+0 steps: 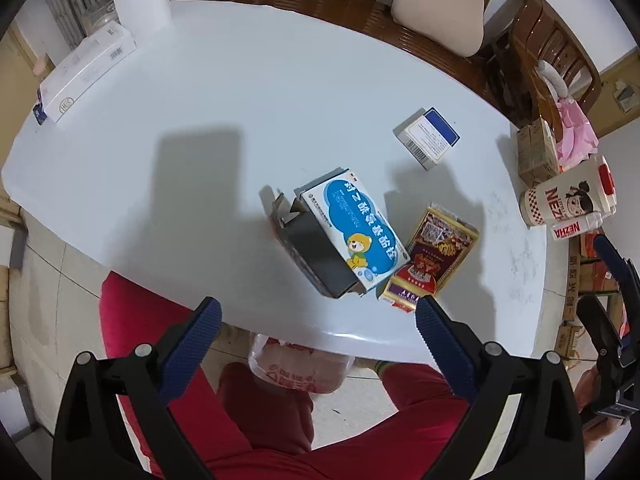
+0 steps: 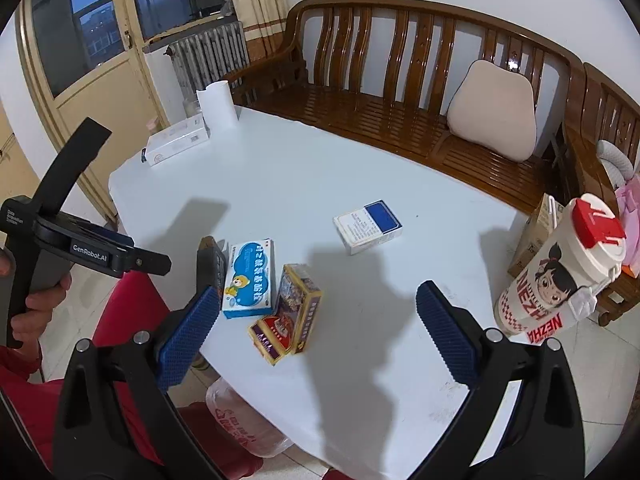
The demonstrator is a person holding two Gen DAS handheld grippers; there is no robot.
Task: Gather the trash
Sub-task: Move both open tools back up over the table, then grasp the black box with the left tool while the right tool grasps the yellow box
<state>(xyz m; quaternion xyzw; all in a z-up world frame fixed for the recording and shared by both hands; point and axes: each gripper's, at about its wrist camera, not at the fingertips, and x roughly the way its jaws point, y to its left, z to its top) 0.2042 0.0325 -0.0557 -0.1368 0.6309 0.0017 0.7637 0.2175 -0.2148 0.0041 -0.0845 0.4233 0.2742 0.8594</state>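
Both tongs gape empty: left tongs point(image 1: 318, 314) hang over the bear box point(image 1: 356, 228), right tongs point(image 2: 318, 304) above the gold packet point(image 2: 294, 312). Blue-white box point(image 2: 368, 226) sits apart on the desk point(image 2: 280, 176).

"NEZHA" on cup point(image 2: 558, 280) – "GenRobot.AI" on left hand-held gripper point(image 2: 90, 258) body – box txt unreadable

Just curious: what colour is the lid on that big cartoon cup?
Red, on a cream lid rim; the cartoon cup shows best in the right wrist view.
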